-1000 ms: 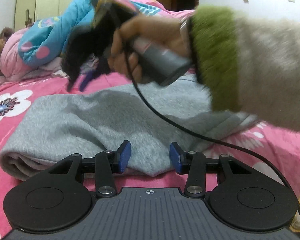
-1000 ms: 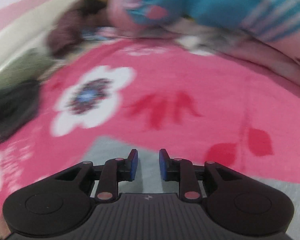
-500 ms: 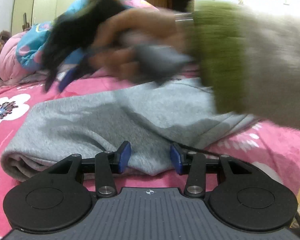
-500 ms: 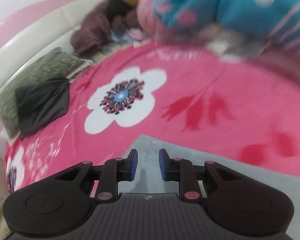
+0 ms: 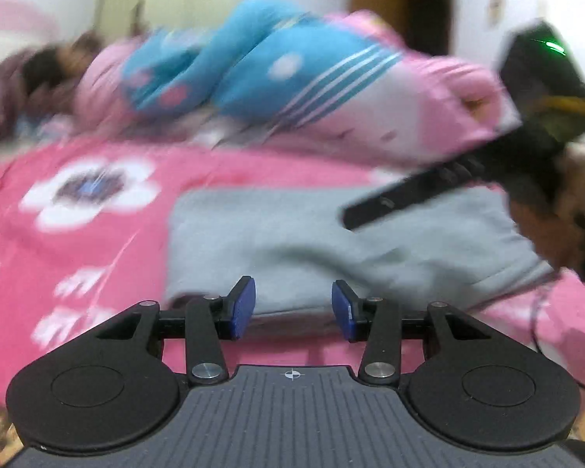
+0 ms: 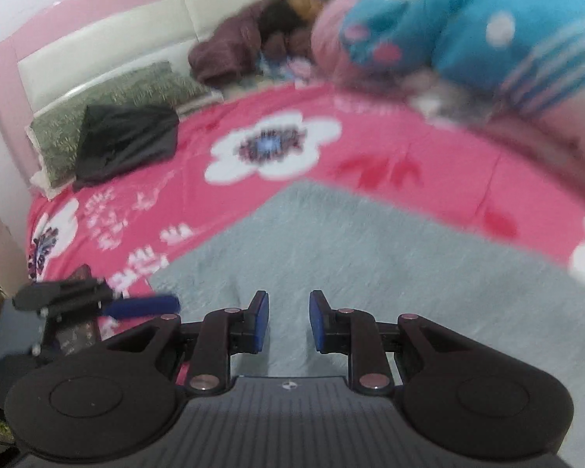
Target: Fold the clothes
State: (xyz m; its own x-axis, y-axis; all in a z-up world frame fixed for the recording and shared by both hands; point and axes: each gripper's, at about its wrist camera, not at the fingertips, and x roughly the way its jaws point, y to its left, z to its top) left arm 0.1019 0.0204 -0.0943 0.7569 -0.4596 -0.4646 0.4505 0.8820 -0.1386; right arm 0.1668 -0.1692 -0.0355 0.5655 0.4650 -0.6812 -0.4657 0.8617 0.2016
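Nearest in, the left tongs (image 5: 293,308) stand parted and empty, poised just short of the near hem of the grey garment (image 5: 331,241), a fair stance for taking that edge if a fold is wanted. The right tongs (image 6: 288,321) hang over the same cloth with a narrower gap between the pads, gripping nothing. The garment lies flat on the pink flowered bedspread (image 6: 222,195) as a tidy block, its near side rounded like a fold; it could be finished or midway. Its left edge and far corner are bare, with open bedspread beyond. Farther off, a black garment (image 6: 124,140) rests on a green pillow (image 6: 113,105), and rumpled blue-and-pink bedding (image 5: 277,78) hems in the back.
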